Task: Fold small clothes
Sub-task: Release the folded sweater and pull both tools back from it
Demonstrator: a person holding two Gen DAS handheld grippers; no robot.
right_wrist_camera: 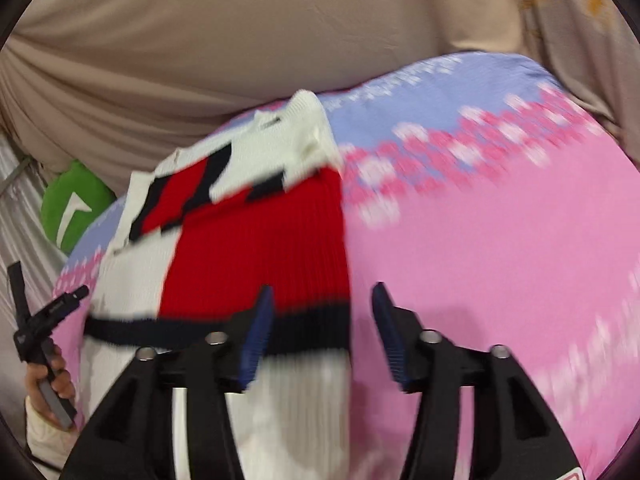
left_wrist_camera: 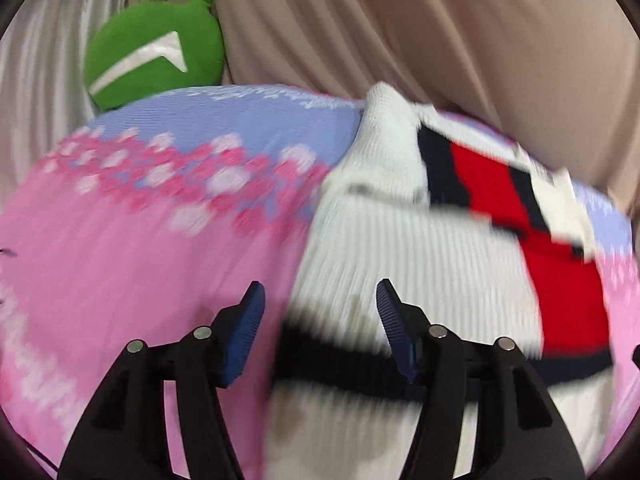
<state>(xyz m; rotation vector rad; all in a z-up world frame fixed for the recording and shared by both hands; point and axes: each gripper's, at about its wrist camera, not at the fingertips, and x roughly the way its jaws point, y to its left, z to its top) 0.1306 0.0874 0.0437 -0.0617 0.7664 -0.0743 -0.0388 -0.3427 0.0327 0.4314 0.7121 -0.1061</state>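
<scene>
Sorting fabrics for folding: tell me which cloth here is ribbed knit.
The white sweater with red and navy blocks; the pink floral sheet beneath and beige drape behind lack ribs.

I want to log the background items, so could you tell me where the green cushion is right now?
The green cushion sits upper left in the left wrist view, behind the pink and blue bedspread's far edge, against the beige curtain.

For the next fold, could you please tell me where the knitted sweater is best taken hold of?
Probably at the near white hem of the sweater, below the dark stripe. It lies flat on the pink bedspread with that edge toward both grippers, so come in low from the near side, left gripper and right gripper at a corner each. Blur hides the exact edge.
</scene>
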